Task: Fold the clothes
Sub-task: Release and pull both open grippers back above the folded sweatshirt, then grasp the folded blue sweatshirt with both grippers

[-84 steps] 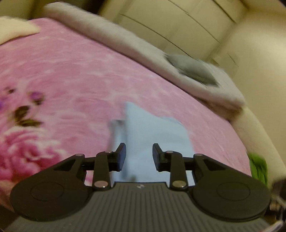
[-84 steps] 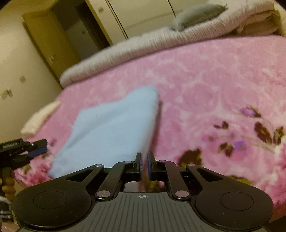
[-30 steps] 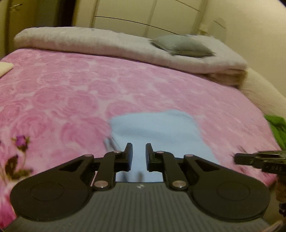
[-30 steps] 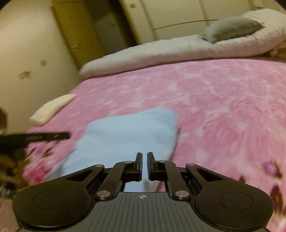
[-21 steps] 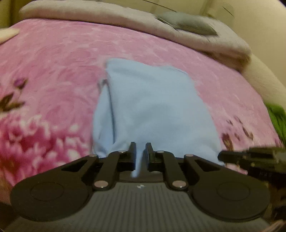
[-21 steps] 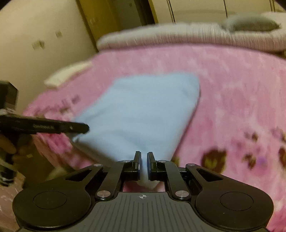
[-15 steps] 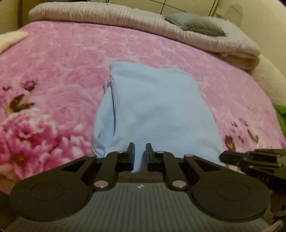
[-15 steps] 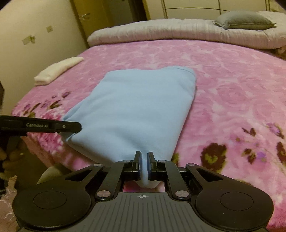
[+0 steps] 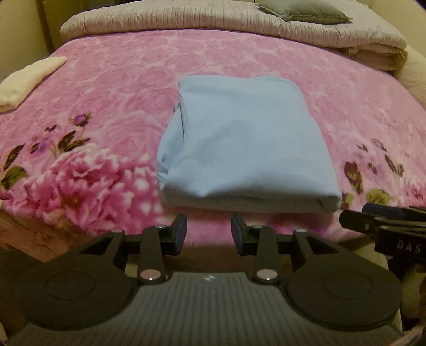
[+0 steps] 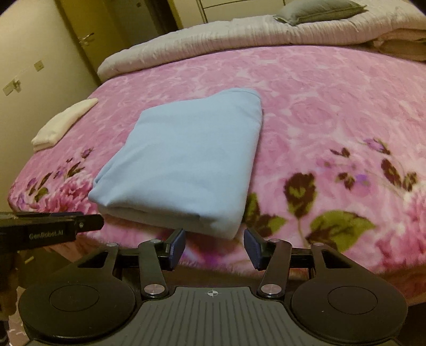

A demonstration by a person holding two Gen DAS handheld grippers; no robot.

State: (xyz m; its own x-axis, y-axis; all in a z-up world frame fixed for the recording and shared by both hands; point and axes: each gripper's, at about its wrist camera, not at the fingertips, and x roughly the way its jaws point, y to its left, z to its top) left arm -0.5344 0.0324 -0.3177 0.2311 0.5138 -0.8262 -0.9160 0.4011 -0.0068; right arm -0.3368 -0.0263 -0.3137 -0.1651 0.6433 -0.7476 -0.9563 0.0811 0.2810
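Note:
A light blue garment (image 9: 245,141) lies folded into a thick rectangle on the pink flowered blanket (image 9: 111,87), near the bed's front edge. My left gripper (image 9: 209,229) hovers just in front of its near fold, jaws opening, nothing between them. In the right wrist view the same blue garment (image 10: 186,157) lies flat, and my right gripper (image 10: 214,243) stands just off its near right corner, jaws opening wide and empty. Each gripper shows in the other's view: the right one (image 9: 383,226) at the right edge, the left one (image 10: 50,226) at the left edge.
A folded cream cloth (image 10: 64,119) lies at the blanket's left edge. A rolled grey quilt (image 9: 213,20) with a grey pillow (image 9: 303,12) runs along the far side of the bed. Wall and wardrobe doors stand behind.
Both grippers were shut on the blue garment's near edge half a second ago. They have let go and opened, and the garment now rests folded on the blanket. Both hands have drawn back slightly.

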